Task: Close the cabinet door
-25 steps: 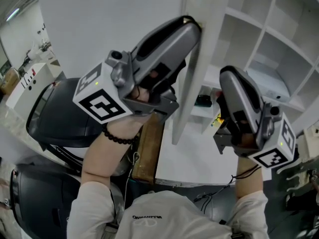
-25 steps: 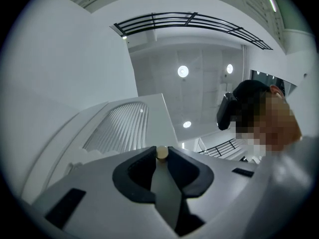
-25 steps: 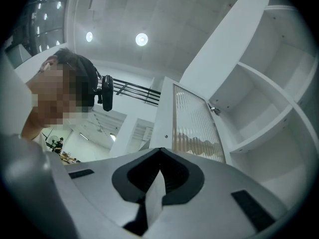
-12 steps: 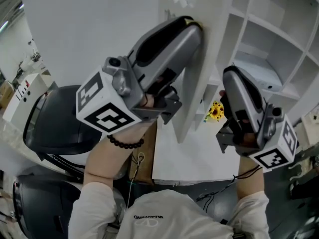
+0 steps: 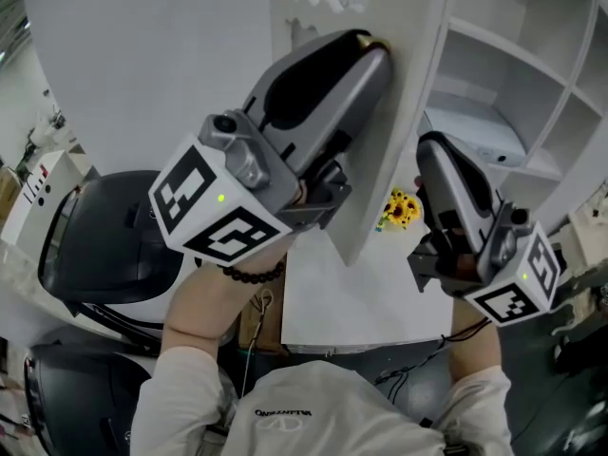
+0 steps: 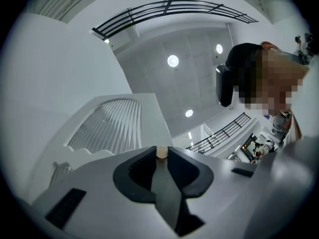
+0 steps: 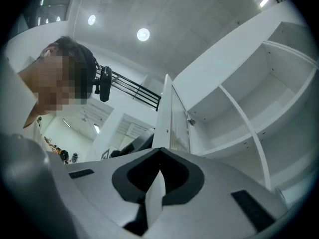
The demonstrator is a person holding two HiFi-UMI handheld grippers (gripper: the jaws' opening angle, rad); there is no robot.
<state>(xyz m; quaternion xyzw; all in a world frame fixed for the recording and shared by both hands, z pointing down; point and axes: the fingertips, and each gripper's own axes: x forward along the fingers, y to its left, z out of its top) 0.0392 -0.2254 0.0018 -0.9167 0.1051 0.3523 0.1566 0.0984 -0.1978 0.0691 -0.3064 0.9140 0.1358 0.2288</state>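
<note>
White cabinet door (image 5: 407, 93) upright, edge twd person.

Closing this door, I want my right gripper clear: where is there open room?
Free: the bare white surface below the door and the yellow flower, and the shelf bays on the right, which look empty. Tight: the gap between door and right gripper. The left gripper grips the knob.
</note>
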